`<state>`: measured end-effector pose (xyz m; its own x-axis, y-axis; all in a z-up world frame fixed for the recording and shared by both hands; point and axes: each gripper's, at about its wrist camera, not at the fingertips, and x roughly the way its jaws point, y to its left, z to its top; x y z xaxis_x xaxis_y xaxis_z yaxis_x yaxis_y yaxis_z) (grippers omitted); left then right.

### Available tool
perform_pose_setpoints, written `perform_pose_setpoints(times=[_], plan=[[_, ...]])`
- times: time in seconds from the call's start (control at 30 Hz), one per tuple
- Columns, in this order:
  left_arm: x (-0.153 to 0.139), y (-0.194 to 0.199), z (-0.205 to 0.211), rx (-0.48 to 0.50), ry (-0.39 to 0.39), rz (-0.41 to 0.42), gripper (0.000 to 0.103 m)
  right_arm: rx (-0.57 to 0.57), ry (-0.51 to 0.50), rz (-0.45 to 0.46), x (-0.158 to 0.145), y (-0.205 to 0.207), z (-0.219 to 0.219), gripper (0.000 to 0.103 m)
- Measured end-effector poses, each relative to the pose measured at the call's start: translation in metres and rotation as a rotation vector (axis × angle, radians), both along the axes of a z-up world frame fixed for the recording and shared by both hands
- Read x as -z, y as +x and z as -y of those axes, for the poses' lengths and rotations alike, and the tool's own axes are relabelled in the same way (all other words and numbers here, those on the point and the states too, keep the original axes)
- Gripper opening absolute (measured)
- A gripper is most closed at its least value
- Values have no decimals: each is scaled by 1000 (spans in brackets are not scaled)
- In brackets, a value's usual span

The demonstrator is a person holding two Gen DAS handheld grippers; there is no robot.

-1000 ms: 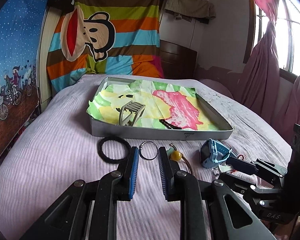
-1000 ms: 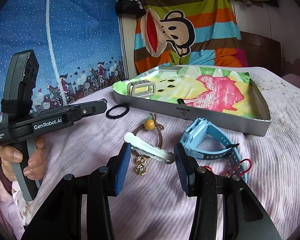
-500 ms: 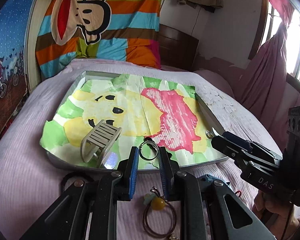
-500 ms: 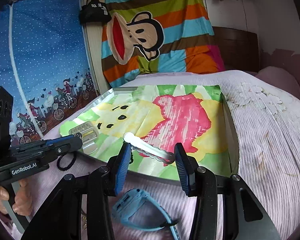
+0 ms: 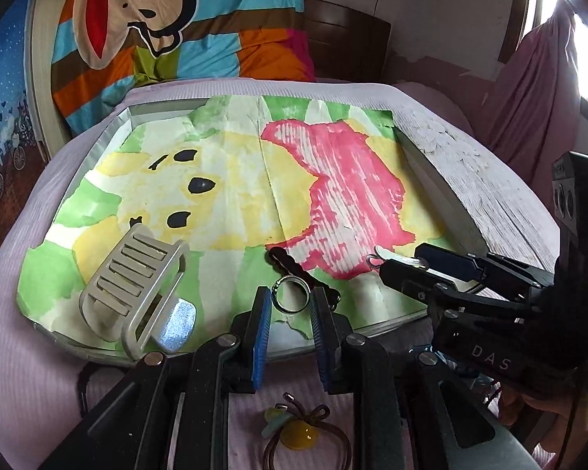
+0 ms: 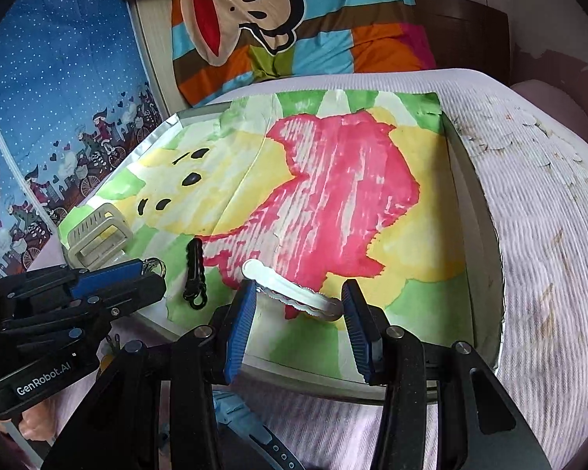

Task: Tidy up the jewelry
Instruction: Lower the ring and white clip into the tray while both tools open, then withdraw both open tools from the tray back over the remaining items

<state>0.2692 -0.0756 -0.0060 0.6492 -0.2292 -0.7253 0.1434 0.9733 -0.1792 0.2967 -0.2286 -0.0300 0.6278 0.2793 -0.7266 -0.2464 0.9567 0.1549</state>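
Note:
My left gripper [image 5: 291,302] is shut on a silver ring [image 5: 291,296] and holds it over the near edge of the metal tray [image 5: 442,180], which is lined with a painted paper. My right gripper [image 6: 297,297] is shut on a white hair clip [image 6: 290,289] and holds it over the tray's near part; it also shows in the left wrist view [image 5: 395,260]. In the tray lie a beige claw clip [image 5: 133,286] and a black hair clip [image 6: 195,274].
A brown hair tie with a yellow bead [image 5: 300,436] lies on the lilac bedspread below my left gripper. A blue watch [image 6: 251,429] lies below my right gripper. A striped monkey blanket [image 5: 176,23] stands behind the tray.
Both grippers have moved forward from the bedspread to over the tray, carrying the ring and the white clip. The tray now fills both views.

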Motion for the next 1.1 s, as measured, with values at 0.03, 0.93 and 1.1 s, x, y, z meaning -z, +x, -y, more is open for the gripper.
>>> perform_pose_setpoints(times=[0.03,0.93,1.1], plan=[[0,0,-1,1,-7,1,19,1,6,-4,1,1,0,41],[-23,-97,-48,-167,-41,360,103,98,125,443,-44,-120,41,93],[-23,-114,-52,-178,-36,394,103,97,129,491,-49,-144,39,102]])
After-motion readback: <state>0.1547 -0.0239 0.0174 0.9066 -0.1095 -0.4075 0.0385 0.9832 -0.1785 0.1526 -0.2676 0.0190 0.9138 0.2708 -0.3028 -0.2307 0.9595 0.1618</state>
